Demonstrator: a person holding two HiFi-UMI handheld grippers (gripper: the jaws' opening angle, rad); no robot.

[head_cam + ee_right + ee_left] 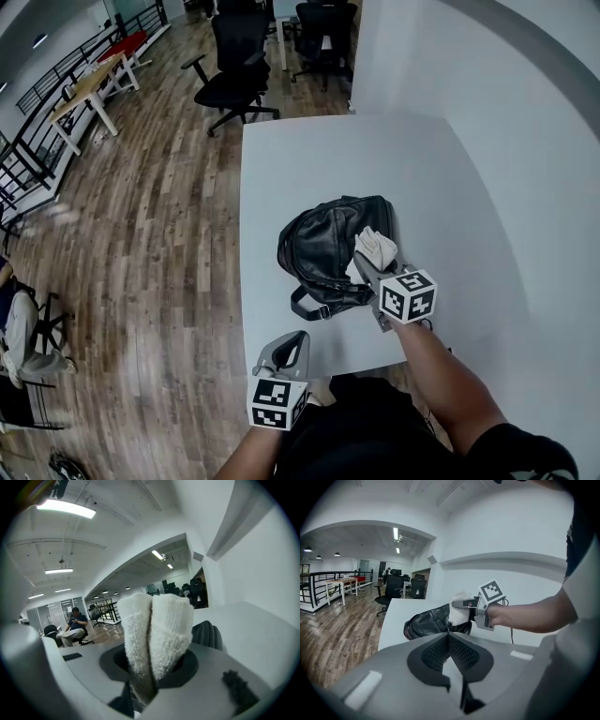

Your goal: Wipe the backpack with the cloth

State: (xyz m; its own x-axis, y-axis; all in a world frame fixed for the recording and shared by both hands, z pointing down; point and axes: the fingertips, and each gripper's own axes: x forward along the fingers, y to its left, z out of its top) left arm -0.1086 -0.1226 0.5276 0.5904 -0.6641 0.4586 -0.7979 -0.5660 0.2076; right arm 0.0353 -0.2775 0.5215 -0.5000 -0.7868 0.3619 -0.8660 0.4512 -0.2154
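A black leather backpack (323, 246) lies on its side on the white table (309, 159); it also shows in the left gripper view (425, 623). A folded white cloth (375, 246) rests against the backpack's right side, pinched in my right gripper (366, 265), which is shut on it. In the right gripper view the cloth (154, 630) fills the jaws, and a bit of the backpack (207, 634) shows behind it. My left gripper (292, 341) hovers at the table's near edge, apart from the backpack, shut with nothing in it (449, 638).
A white wall (487, 112) runs close along the table's right side. Black office chairs (234, 70) stand beyond the far edge on the wooden floor (159, 216). Wooden desks (89, 89) and a seated person (17, 337) are off to the left.
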